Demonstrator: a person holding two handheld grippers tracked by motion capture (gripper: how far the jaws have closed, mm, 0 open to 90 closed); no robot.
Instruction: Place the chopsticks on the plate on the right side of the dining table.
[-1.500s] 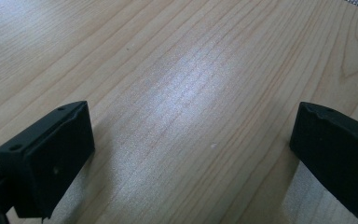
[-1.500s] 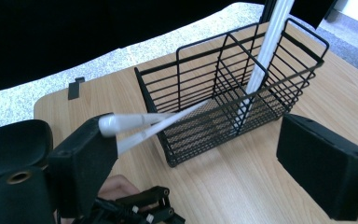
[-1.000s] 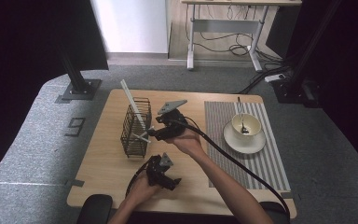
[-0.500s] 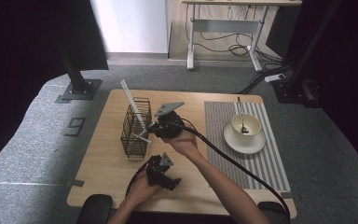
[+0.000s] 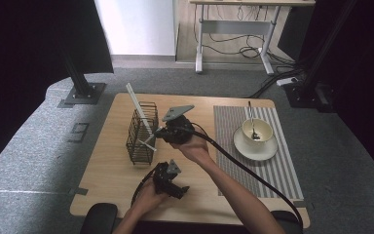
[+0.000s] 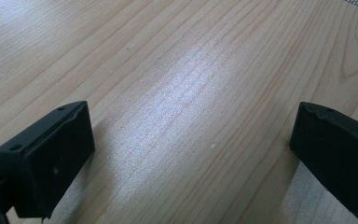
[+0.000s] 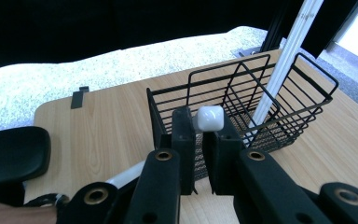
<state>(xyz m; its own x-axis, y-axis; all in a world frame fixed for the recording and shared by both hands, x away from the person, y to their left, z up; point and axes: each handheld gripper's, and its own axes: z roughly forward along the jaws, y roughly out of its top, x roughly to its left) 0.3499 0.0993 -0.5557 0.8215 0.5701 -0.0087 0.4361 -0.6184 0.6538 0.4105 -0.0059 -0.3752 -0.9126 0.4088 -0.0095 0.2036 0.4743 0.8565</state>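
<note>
White utensil handle (image 7: 209, 118) pinched between my right gripper (image 7: 199, 140) jaws, which have just closed on it, held at the wire basket (image 7: 242, 100) rim, likely to drop in beside the white stick (image 7: 286, 51). Left gripper (image 6: 191, 154) rests idle, jaws apart over bare table (image 6: 177, 70).

Wire basket (image 5: 142, 132) sits left on the table (image 5: 109, 175), stick (image 5: 137, 108) inside; cup (image 5: 256, 131) on saucer (image 5: 255, 147), apparently spoon (image 5: 251, 122) in it, right.

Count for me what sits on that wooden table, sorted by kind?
Wire baskets: 1
White utensils: 2, one standing in the basket, one clamped in the right gripper
Striped mats: 1
Cups: 1
Saucers: 1
Spoons: 1
Total: 7
</note>
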